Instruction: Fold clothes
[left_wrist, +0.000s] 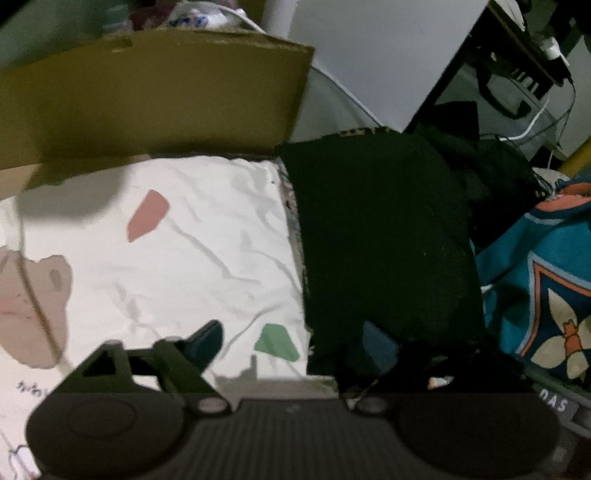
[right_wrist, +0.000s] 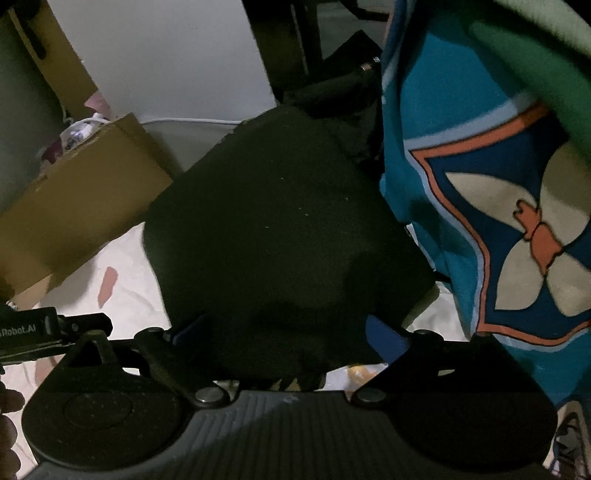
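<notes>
A dark, almost black folded garment (left_wrist: 384, 236) lies flat on a white bed sheet (left_wrist: 177, 236) printed with pale pink, green and brown shapes, seen from two cameras looking down along handheld grippers. In the left wrist view the garment forms a neat rectangle on the right part of the sheet, its left edge straight against the white cloth, with more dark clothing (left_wrist: 491, 166) heaped behind it. The left gripper (left_wrist: 295, 343) hangs above the garment's near left corner with its jaws spread wide and nothing between them; one blue-tipped finger is over the sheet and the other over the dark cloth, and whether that one touches the fabric cannot be told. In the right wrist view the same folded garment (right_wrist: 280, 229) fills the middle of the picture, and the right gripper (right_wrist: 288, 332) sits over its near edge, jaws likewise wide apart and gripping nothing, the blue pads (right_wrist: 384, 336) standing at either side of the fabric. The end of the left gripper shows at the left edge of this view, over the sheet. A brown cardboard box (left_wrist: 147, 99) stands just beyond the sheet on the left, beside the garment's far corner. A bright blue blanket (right_wrist: 480, 192) with an orange-bordered cream flower pattern hangs just beside the garment on the right. A white panel (left_wrist: 376, 55) rises in the background
</notes>
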